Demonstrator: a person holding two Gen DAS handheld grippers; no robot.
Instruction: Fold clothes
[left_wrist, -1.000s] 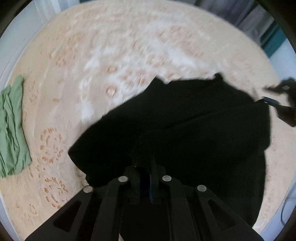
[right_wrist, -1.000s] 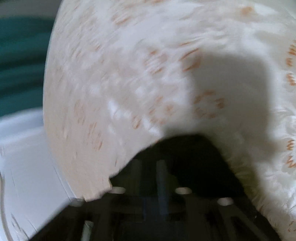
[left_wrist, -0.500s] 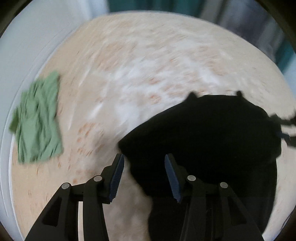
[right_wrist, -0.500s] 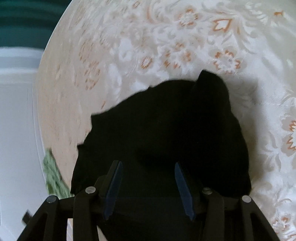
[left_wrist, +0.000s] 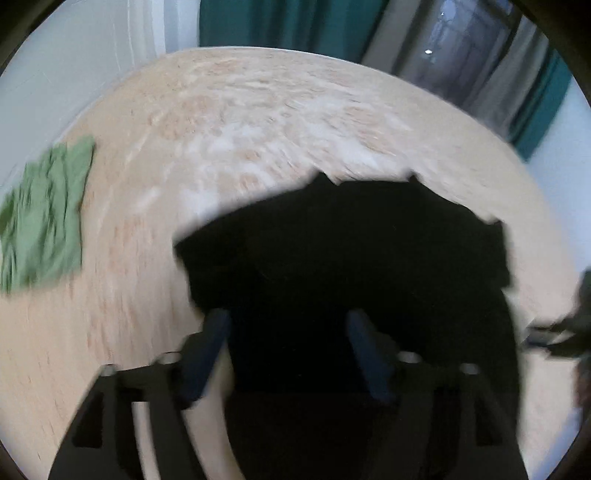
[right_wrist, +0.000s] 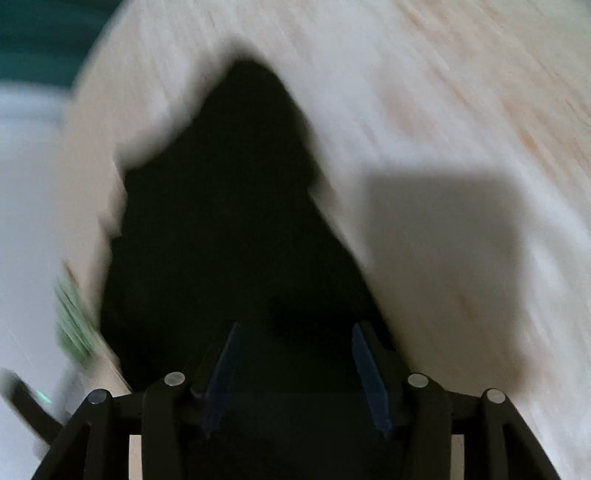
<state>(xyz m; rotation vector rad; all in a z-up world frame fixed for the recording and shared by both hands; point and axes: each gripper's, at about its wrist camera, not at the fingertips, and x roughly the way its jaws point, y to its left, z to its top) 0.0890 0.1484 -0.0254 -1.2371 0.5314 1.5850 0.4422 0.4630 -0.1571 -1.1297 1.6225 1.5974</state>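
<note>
Both hand-held grippers are off the cloth now: a second ago each was pinched into the black garment, and now they're spread and lifting back while the cameras swing.

Left wrist view first. Left hand-held gripper (left_wrist: 288, 347) sits spread, nothing between its blue pads, hovering over the near edge of the black garment (left_wrist: 351, 251). That garment lies in a doubled-over heap on the patterned bedspread (left_wrist: 258, 122), near the front. Well off to the garment's left lies a green garment (left_wrist: 44, 214), flat and squared up. At the garment's right edge the right hand-held gripper (left_wrist: 546, 338) peeks in, badly blurred.

Right wrist view. Right hand-held gripper (right_wrist: 295, 369) is spread too, fingers apart over the black garment (right_wrist: 221, 221), which narrows to a point on its far side. Heavy blur here, so the layers can't be read.

My read: one fold is laid and the shape is still ragged. To do this well, I'd re-grip at the corners rather than mid-cloth, pinch both layers together, and bring edge to edge evenly so the heap squares up.
</note>
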